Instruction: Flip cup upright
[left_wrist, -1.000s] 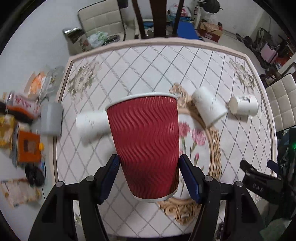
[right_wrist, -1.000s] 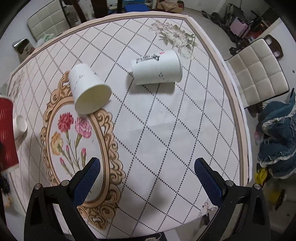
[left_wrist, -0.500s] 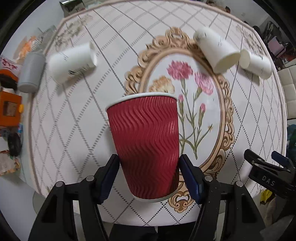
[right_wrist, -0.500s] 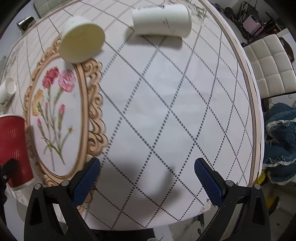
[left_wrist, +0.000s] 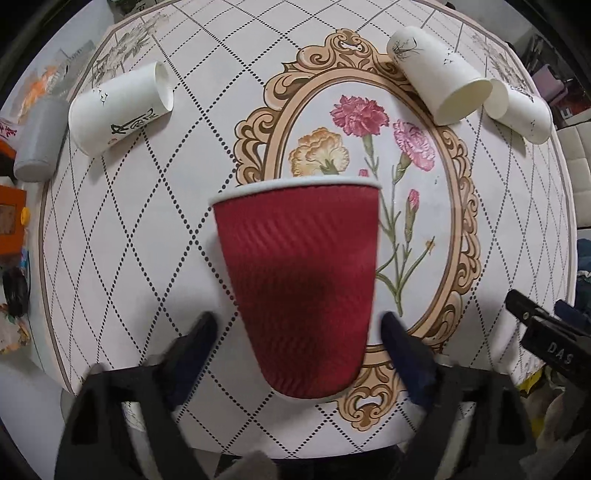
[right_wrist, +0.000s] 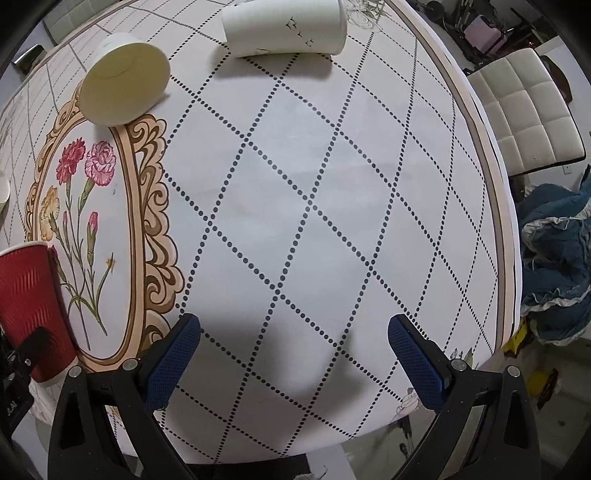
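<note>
The red ribbed paper cup (left_wrist: 299, 291) stands upright between the spread left gripper (left_wrist: 297, 332) fingers, interior hidden; right gripper (right_wrist: 293, 354) fingers apart, nothing between them.

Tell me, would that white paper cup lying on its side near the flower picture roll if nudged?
Probably. The white paper cup lies on its round side, so a nudge should roll it, likely curving since it tapers. Being an empty paper cup, it is probably light and easily dented.

A table (left_wrist: 122, 236) with a diamond-patterned, flower-medallion cloth carries a red cup (left_wrist: 299, 284) upright between the left fingers and three white cups (left_wrist: 120, 107) (left_wrist: 439, 88) (left_wrist: 521, 110) lying beyond them.
</note>
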